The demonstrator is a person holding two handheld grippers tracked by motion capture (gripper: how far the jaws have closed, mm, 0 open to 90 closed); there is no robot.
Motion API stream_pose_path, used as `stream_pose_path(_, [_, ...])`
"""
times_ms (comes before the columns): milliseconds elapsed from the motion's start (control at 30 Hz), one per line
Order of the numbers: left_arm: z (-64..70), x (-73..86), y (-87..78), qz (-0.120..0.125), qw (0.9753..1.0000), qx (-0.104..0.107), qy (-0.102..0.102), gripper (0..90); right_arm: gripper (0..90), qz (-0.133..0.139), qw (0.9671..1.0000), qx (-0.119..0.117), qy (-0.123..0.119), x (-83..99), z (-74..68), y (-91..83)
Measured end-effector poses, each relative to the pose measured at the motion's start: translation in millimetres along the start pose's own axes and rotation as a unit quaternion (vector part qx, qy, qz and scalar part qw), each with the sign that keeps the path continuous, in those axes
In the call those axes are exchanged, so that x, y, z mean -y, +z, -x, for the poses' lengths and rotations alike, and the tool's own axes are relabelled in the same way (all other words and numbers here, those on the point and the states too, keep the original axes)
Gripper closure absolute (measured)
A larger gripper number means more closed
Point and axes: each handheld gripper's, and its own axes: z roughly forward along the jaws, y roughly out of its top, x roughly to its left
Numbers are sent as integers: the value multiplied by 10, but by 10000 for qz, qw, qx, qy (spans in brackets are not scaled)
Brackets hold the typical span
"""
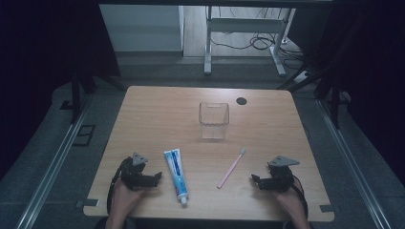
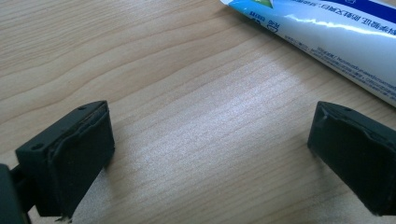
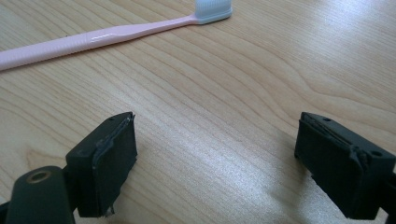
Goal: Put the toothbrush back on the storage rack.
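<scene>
both forearms come in over the near edge of the table (image 1: 153,109), hands low and level. the left hand (image 1: 123,194) sits by the near left corner, wrapped around the left gripper (image 1: 159,176), which points across toward the middle. its jaws stand wide apart with nothing between them, just bare wood in the left gripper view (image 2: 210,140). the toothpaste tube (image 1: 176,172) lies just beside it, cap toward the near edge; its side runs along the top right of that view (image 2: 336,35), not touching either jaw. over by the near right corner the right hand (image 1: 290,200) holds the right gripper (image 1: 253,178) pointing inward, jaws equally wide, empty (image 3: 215,149). the pink toothbrush (image 1: 231,168) lies near it, bristles toward the far edge (image 3: 107,36). a clear cup (image 1: 214,120) stands upright toward the far edge, well apart from both.
</scene>
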Motion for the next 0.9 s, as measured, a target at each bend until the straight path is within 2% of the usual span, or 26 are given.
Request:
stream_pose_path(533, [0,1,-1,7,10000,2,-5,8,134,9,10000,-45,-50,13,-10,-15])
stream_pose_path(900, [1,-1,1,7,10000,-1,-15,7,175,50,9999,-88,-98,18,-16,-24])
